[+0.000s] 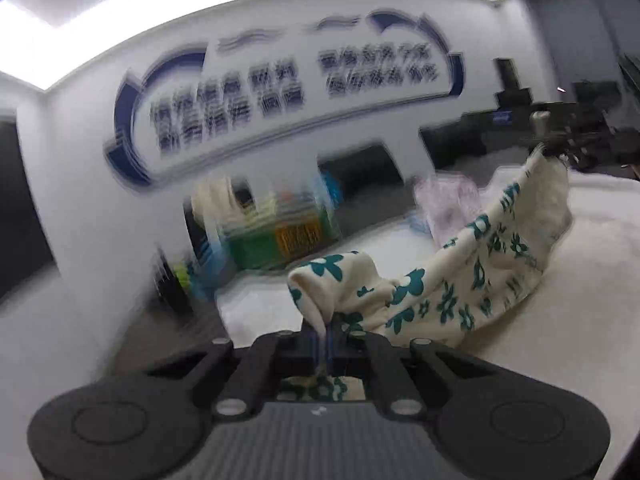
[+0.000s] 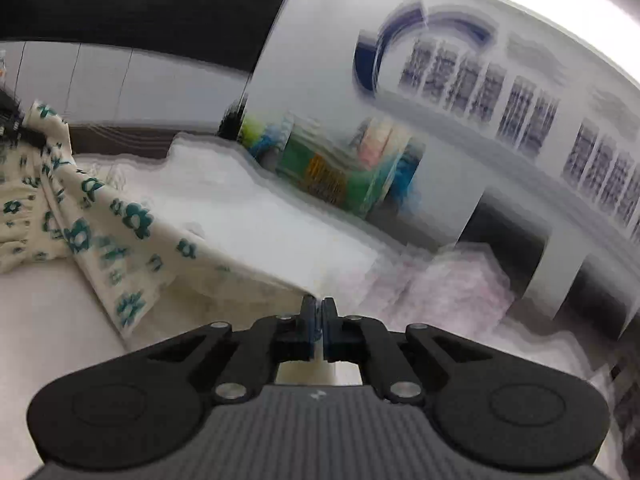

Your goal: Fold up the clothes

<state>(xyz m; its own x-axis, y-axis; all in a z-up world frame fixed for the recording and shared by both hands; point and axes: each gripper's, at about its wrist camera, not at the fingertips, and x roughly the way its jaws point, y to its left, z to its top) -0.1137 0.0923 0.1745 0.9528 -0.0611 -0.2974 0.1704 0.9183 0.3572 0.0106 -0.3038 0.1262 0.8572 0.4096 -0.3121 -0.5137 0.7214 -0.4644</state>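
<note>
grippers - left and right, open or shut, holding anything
Left gripper: shut on the floral garment.
Right gripper: shut on the floral garment's other edge.

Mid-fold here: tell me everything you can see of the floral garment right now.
The floral garment is cream, soft-looking fabric printed with teal flowers. It is lifted and stretched between both grippers: the left gripper is shut on one bunched edge, with cloth also showing beneath its fingers; the right gripper pinches another edge. Between them the cloth sags in loose folds, its lower part seeming to meet the white surface. Motion blur hides seams and the garment type.
</note>
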